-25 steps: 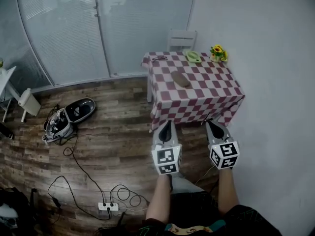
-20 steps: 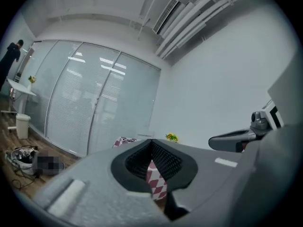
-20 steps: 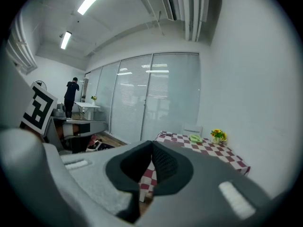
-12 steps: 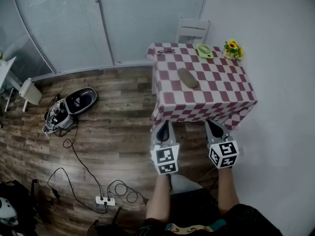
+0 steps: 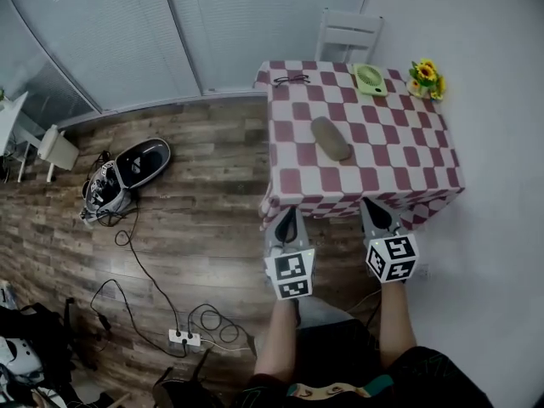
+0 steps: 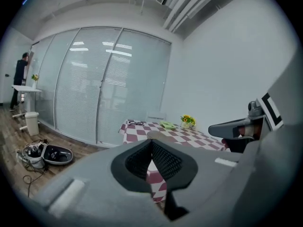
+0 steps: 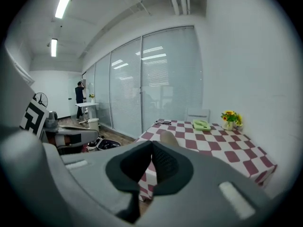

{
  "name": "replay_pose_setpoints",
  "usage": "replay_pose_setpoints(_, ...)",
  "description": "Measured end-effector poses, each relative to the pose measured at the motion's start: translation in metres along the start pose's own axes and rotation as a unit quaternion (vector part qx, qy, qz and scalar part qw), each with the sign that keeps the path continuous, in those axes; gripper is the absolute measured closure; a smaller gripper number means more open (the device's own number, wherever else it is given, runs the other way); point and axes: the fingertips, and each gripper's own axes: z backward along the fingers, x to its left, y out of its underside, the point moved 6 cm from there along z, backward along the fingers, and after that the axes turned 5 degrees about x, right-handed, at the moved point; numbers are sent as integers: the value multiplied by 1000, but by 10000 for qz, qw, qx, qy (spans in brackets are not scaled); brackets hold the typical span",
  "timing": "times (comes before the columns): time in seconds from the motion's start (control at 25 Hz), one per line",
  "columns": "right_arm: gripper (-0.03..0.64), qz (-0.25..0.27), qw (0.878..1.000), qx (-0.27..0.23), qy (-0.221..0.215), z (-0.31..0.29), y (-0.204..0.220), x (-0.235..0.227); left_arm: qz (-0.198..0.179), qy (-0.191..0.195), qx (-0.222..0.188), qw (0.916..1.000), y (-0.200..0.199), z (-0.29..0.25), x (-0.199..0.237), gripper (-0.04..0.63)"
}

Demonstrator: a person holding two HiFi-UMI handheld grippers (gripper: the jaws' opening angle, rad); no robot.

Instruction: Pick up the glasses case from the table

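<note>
The glasses case [image 5: 331, 138] is a brown oval pouch lying in the middle of the red-and-white checked table [image 5: 416, 164]. It also shows just above the jaw tips in the left gripper view [image 6: 157, 134] and the right gripper view [image 7: 166, 137]. My left gripper [image 5: 287, 216] is shut and empty, held in the air short of the table's near left corner. My right gripper [image 5: 376, 210], also shut and empty, hangs by the near edge, right of the case. Both point toward the table, well short of the case.
A pair of eyeglasses [image 5: 291, 80], a green object [image 5: 370, 79] and a pot of yellow flowers [image 5: 427, 73] sit at the table's far side. A white chair [image 5: 348, 36] stands behind it. A bag [image 5: 127, 172], cables and a power strip [image 5: 187, 338] lie on the wooden floor at left.
The table has come nearer and lower in the head view. Both grippers have advanced together to its near edge, still shut.
</note>
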Motion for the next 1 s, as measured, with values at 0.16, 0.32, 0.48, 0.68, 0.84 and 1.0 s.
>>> replay_pose_setpoints(0.16, 612, -121, 9998, -92, -150, -19, -11, -16, -190, -106, -35, 9998, -23, -21, -1, 584)
replay_pose_setpoints(0.32, 612, -261, 9992, -252, -142, -27, -29, -39, -409, -140, -139, 9990, -49, -35, -7, 584)
replay_pose_setpoints(0.48, 612, -405, 9984, -388, -75, -39, -42, -57, -574, -115, -172, 9981, -65, -54, -11, 584)
replay_pose_setpoints(0.68, 612, -496, 9984, -260, -72, -69, -36, -71, -659, 9, 69, 9978, -60, -94, -10, 584)
replay_pose_setpoints(0.84, 612, -572, 9983, -71, 81, -91, -37, -91, -619, 208, 244, 9976, -57, -132, -11, 584)
replay_pose_setpoints(1.0, 612, -481, 9987, 141, 46, -124, -44, -93, -530, 315, 513, 9968, -56, -168, -3, 584)
